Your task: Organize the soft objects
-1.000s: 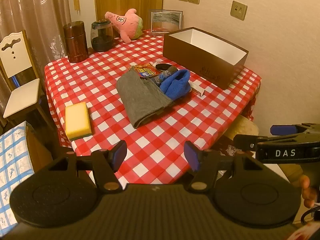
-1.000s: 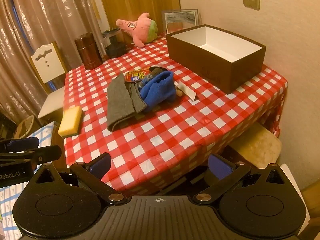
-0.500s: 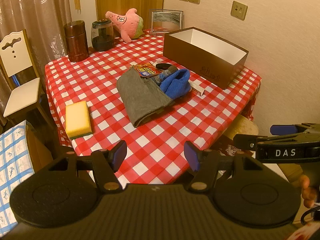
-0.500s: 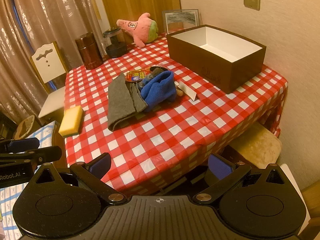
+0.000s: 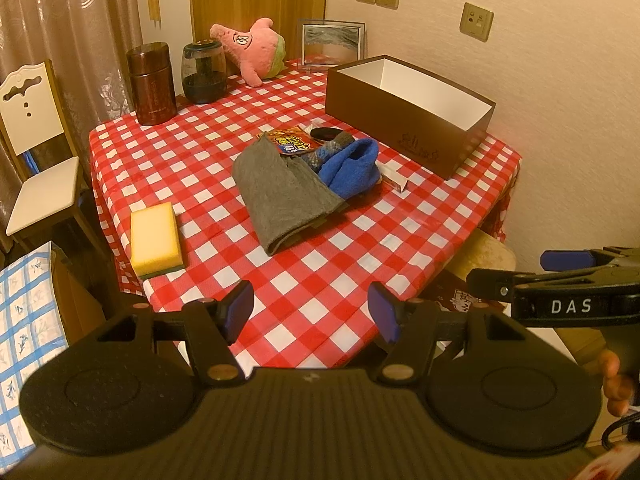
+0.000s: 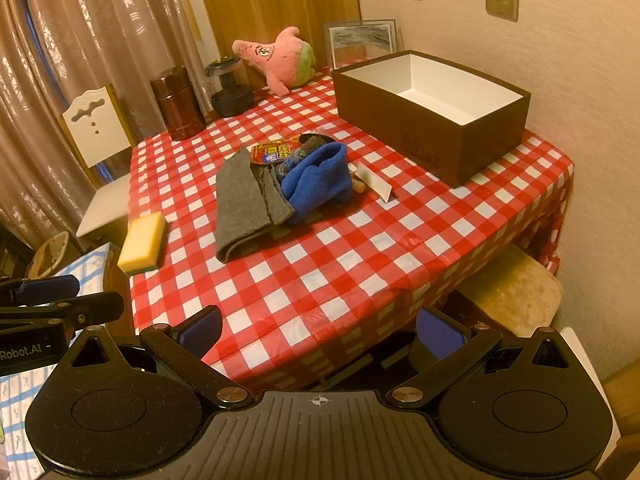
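Observation:
On the red checked table point(image 5: 320, 280) point(image 6: 304, 276) lie a folded grey cloth point(image 5: 280, 192) point(image 6: 246, 204), a blue fleece cloth point(image 5: 352, 166) point(image 6: 316, 180) and a yellow sponge point(image 5: 156, 236) point(image 6: 142, 242). A pink star plush point(image 5: 254, 48) point(image 6: 282, 54) leans at the far edge. An open brown box point(image 5: 408, 104) point(image 6: 432, 108) with a white inside stands at the right. My left gripper point(image 5: 310, 312) hangs open over the near table edge, holding nothing. My right gripper point(image 6: 320, 330) is open too, wider, off the near edge.
A snack packet point(image 5: 290, 142), a dark round thing and a white card point(image 6: 374, 184) lie by the cloths. Two jars point(image 5: 152, 84) point(image 5: 204, 72) and a picture frame point(image 5: 332, 42) stand at the back. A chair point(image 5: 36, 176) is left, a cushioned stool point(image 6: 516, 292) under the right edge.

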`<state>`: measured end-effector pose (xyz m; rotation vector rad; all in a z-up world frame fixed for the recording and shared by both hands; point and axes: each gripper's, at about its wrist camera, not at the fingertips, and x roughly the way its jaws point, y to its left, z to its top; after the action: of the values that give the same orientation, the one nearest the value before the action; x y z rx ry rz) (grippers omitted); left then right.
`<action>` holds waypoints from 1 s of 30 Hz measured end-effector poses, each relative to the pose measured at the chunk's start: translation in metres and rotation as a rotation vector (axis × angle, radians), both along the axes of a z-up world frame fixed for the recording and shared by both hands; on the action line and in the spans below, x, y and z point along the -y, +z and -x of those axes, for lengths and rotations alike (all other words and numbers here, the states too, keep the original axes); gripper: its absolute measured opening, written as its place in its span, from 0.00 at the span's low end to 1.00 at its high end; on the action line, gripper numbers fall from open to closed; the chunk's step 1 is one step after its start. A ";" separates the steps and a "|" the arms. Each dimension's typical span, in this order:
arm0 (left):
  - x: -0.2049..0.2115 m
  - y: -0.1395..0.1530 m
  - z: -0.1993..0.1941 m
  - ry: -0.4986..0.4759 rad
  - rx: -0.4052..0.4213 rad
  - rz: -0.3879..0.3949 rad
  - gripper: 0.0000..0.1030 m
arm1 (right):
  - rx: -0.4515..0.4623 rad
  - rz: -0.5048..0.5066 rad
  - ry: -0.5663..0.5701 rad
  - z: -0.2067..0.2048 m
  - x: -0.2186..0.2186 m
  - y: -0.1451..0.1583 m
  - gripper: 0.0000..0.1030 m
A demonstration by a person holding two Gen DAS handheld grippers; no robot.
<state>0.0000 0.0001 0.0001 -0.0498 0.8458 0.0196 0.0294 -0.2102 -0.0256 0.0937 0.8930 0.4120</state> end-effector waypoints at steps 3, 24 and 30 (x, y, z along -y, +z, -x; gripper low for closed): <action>0.000 0.000 0.000 0.000 0.001 0.000 0.59 | 0.000 0.000 0.000 0.000 0.000 0.000 1.00; 0.000 0.000 0.000 0.000 0.002 0.001 0.59 | 0.002 0.000 0.000 -0.003 -0.002 0.000 1.00; 0.000 0.000 0.000 -0.001 0.003 0.001 0.59 | 0.002 0.000 0.001 -0.005 -0.003 -0.001 1.00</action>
<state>0.0000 0.0000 0.0000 -0.0502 0.8425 0.0184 0.0343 -0.2068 -0.0262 0.0925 0.8910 0.4124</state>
